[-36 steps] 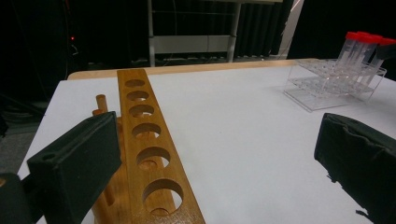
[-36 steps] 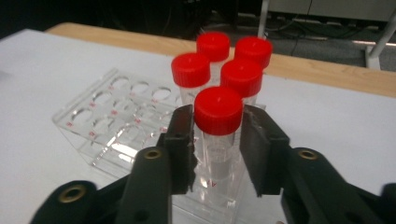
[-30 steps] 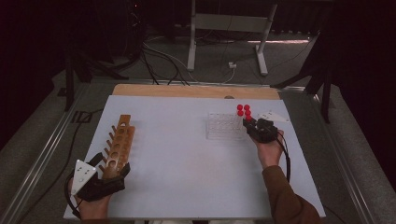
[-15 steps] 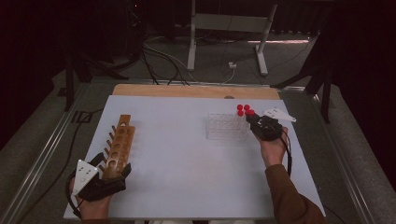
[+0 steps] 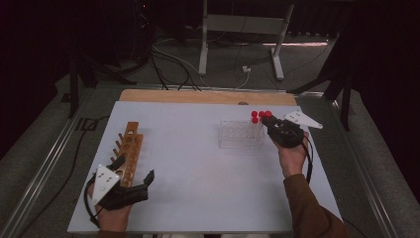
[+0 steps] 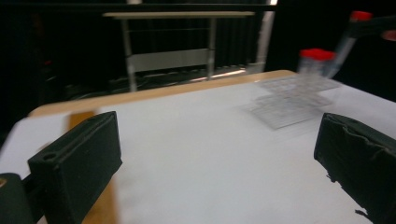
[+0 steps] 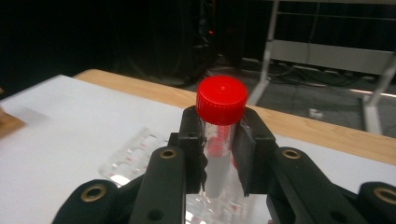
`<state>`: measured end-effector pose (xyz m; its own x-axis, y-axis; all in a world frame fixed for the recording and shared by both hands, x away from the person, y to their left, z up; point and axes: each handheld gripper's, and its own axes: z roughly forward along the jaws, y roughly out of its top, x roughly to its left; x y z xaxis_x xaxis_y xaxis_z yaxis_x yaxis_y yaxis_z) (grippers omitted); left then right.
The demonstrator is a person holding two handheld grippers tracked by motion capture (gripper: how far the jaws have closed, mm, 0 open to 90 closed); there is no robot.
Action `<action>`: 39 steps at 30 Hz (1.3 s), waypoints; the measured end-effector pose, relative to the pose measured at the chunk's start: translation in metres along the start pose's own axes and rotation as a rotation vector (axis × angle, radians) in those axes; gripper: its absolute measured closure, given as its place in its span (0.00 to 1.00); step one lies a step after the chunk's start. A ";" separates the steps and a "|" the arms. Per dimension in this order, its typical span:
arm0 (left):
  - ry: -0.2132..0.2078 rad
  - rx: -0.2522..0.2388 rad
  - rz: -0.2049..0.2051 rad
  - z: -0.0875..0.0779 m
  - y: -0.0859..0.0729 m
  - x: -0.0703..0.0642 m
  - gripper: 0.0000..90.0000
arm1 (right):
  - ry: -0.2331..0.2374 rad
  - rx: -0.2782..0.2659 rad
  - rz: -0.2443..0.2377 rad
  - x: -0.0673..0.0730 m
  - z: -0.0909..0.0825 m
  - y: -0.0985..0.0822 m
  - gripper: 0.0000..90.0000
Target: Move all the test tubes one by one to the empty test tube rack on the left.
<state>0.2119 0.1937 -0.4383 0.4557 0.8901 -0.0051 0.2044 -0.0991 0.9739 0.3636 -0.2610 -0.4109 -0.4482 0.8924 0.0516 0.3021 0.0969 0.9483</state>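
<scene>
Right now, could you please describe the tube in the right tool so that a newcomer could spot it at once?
Start at the white table and go to the clear rack on its right side. At the rack's right end, the right tool is shut on a clear tube. Unlike the other red-capped tubes standing in the rack, it is clamped just below its red cap.

Dim room, lit tabletop; left gripper view motion-blurred.

You get a high view looking forward and down over the white table (image 5: 198, 163); each gripper view sits low, close behind its jaws (both share the clear rack (image 6: 292, 100))
</scene>
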 end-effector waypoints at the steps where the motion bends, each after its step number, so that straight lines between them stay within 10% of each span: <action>1: -0.041 0.002 0.022 0.017 0.008 -0.012 0.02 | 0.010 -0.006 0.000 0.002 -0.001 0.001 0.82; 9: -0.197 0.028 0.127 0.090 0.039 -0.066 0.04 | 0.105 -0.045 -0.006 0.021 -0.006 0.007 0.82; 16: -0.235 0.076 0.162 0.134 0.050 -0.097 0.09 | 0.205 -0.060 -0.021 0.045 -0.013 0.009 0.82; 39: -0.255 0.053 0.227 0.153 0.062 -0.129 0.71 | 0.370 -0.045 -0.049 0.092 -0.020 0.012 0.82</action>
<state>0.2990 0.0049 -0.4118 0.6955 0.7032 0.1476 0.1143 -0.3111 0.9435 0.3093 -0.1864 -0.3882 -0.7373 0.6669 0.1080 0.2395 0.1085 0.9648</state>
